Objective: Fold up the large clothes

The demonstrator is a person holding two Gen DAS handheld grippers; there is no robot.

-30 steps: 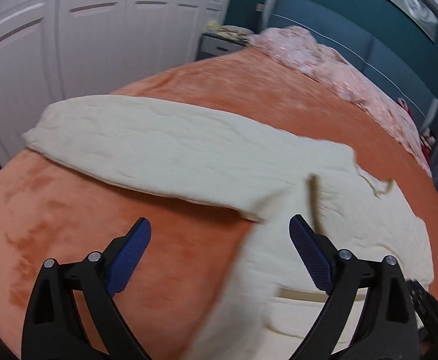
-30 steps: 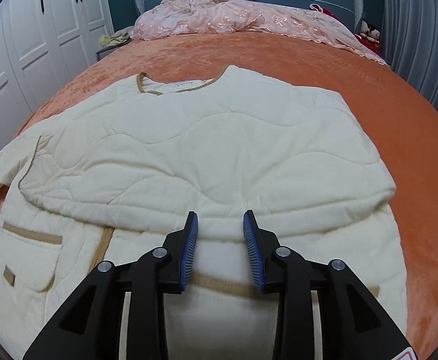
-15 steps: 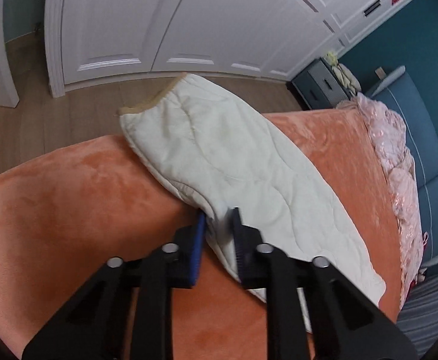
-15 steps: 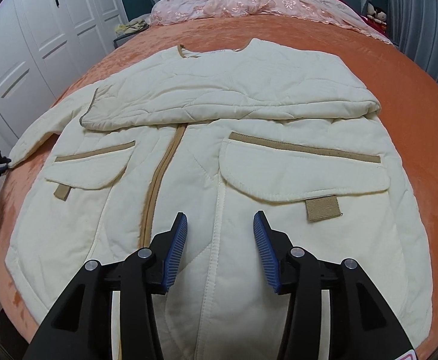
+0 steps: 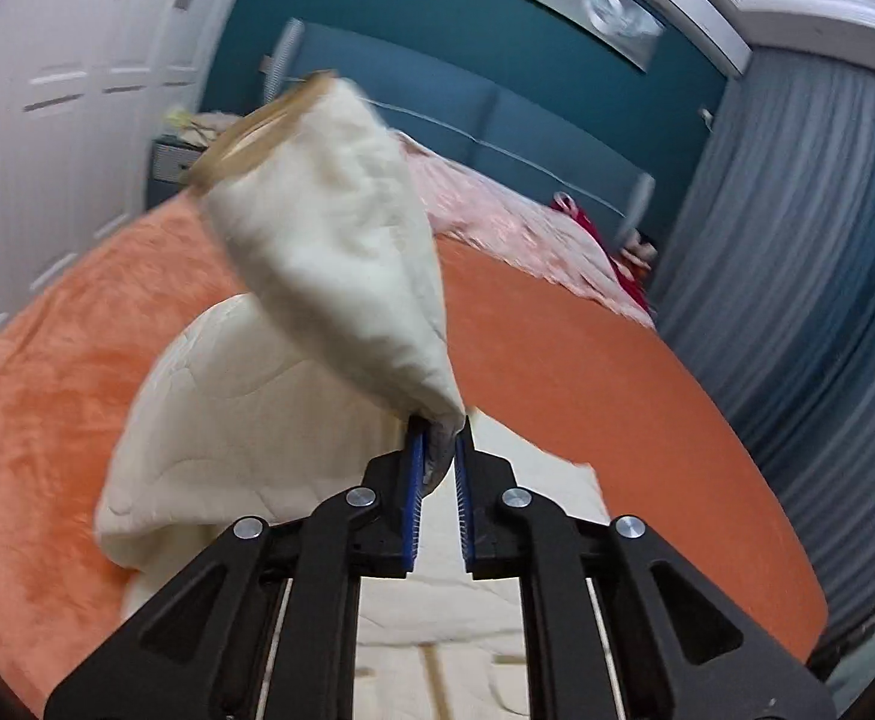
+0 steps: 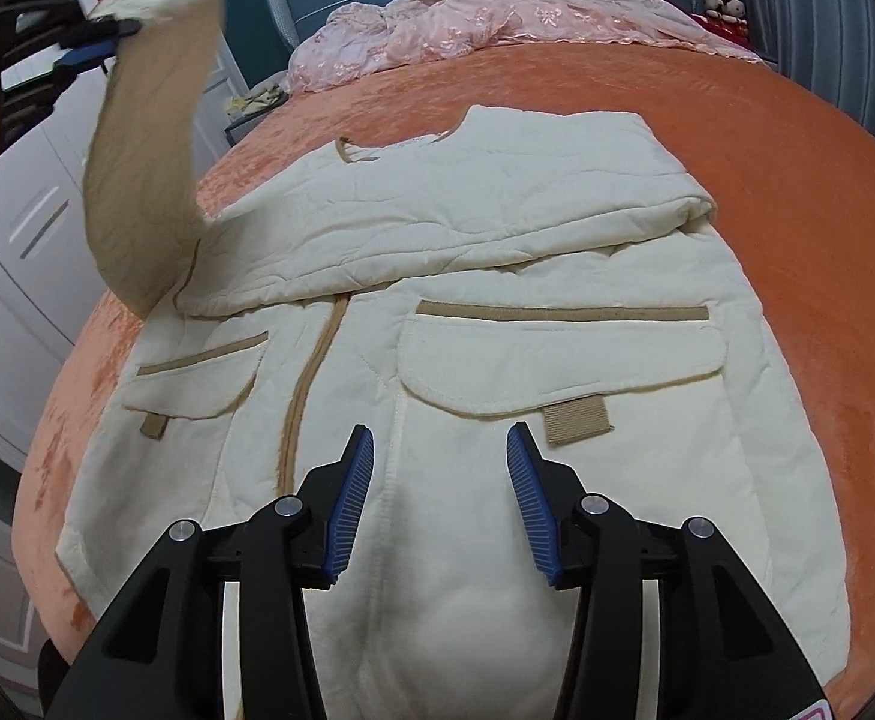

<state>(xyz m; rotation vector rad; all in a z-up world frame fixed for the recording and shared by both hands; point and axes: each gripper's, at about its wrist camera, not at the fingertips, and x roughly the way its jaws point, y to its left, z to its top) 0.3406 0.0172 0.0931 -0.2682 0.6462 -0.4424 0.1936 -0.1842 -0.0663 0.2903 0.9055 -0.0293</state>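
The cream jacket lies front-up on the orange bed, its right sleeve folded across the chest. We hold the left sleeve up off the bed — its tan cuff uppermost — with our left claw pinched on its fabric, the jaws having just eased apart a little. Our right claw hangs half-open over the hem, gripping nothing. A pink quilt lies by the headboard.

Teal wall, white wardrobes, grey curtains (right side), orange bedspread.
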